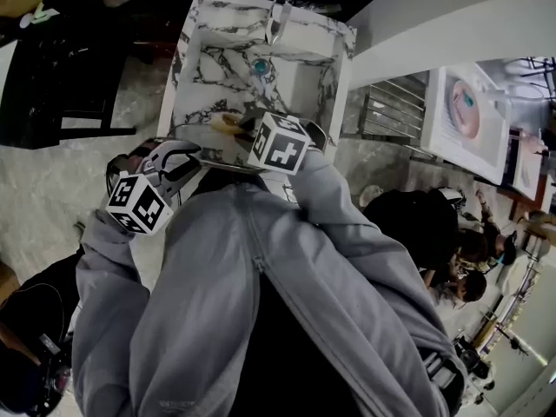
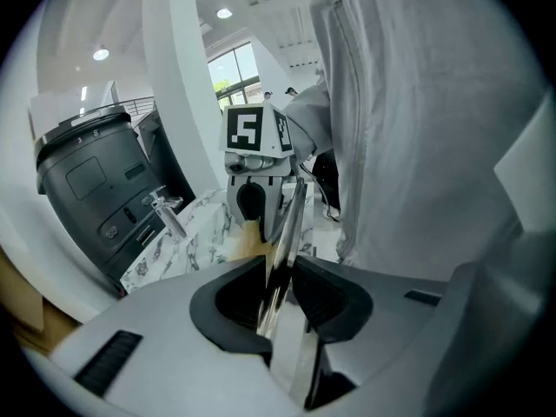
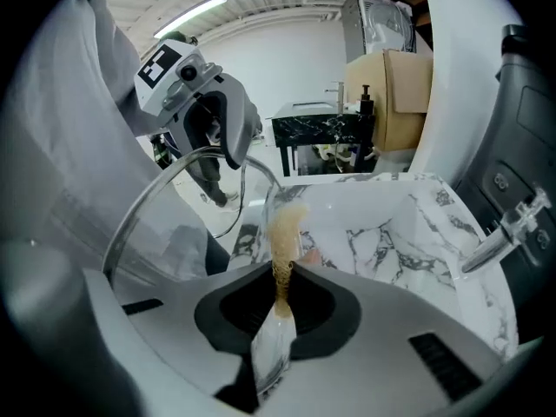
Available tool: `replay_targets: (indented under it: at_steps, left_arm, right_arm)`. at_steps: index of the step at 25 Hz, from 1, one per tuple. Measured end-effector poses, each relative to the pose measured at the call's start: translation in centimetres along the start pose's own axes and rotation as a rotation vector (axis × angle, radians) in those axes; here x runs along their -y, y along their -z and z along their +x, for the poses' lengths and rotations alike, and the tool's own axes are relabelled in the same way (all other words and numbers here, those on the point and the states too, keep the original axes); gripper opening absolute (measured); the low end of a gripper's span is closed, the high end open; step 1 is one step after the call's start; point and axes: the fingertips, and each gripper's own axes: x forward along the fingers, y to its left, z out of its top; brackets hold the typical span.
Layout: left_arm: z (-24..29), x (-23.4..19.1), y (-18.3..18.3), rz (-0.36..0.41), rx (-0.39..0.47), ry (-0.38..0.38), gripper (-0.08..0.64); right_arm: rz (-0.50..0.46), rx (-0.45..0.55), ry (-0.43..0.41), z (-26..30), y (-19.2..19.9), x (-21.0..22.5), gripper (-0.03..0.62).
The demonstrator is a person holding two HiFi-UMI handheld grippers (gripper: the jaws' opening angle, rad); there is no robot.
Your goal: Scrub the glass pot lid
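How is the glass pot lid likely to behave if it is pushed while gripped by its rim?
The glass pot lid looks rigid, so it probably won't flex, though it could break if dropped onto the marbled sink. Its smooth metal rim, pinched edge-on by the left gripper, may slip or pivot under a push.

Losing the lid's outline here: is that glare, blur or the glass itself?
Head view: sharp, but the lid is a thin sliver. Left gripper view: lid edge-on, rim glinting. Right gripper view: lid see-through, only its fisheye-bent rim shows; no blur.
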Motion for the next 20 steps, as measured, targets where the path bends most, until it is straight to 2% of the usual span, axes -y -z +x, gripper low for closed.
replay_targets:
  at_steps: [3, 5, 9, 11, 13, 16, 18, 20]
  left_arm:
    - [0.0, 1.0, 0.5, -0.015, -0.005, 0.01, 0.111]
    - [-0.1, 1.3, 0.8, -0.052, 0.001, -0.001, 0.118]
    - [-1.0, 0.9, 0.6, -0.219, 0.039, -0.012, 0.149]
    - [-2.0, 0.2, 1.0, -0.336, 0.047, -0.052, 0.195]
    - [-3.3, -0.7, 1.8, -0.544, 0.08, -0.106, 0.207]
    - [-4.8, -1.5, 3.4, -0.985, 0.191, -0.124, 0.207]
    - [-4.7, -1.3, 4.4, -1.216, 0.241, -0.076, 0.196]
    - [-4.0, -0.7, 5.1, -1.389, 0.253, -0.006, 0.195]
  right_arm:
    - [0.032, 0.025, -0.023, 0.6, 0.1, -0.4, 0.048]
    - [0.048, 0.038, -0.04, 0.8, 0.2, -0.5, 0.048]
    - [0.042, 0.031, -0.053, 0.9, 0.2, -0.5, 0.048]
    - [0.026, 0.018, -0.045, 0.9, 0.1, -0.5, 0.048]
    - [0.013, 0.009, -0.038, 0.9, 0.1, -0.5, 0.048]
    - [0.003, 0.001, -0.034, 1.0, 0.1, -0.6, 0.048]
    - [-0.005, -0.003, -0.03, 1.1, 0.1, -0.6, 0.048]
    - [-0.023, -0.014, -0.018, 1.3, 0.1, -0.6, 0.048]
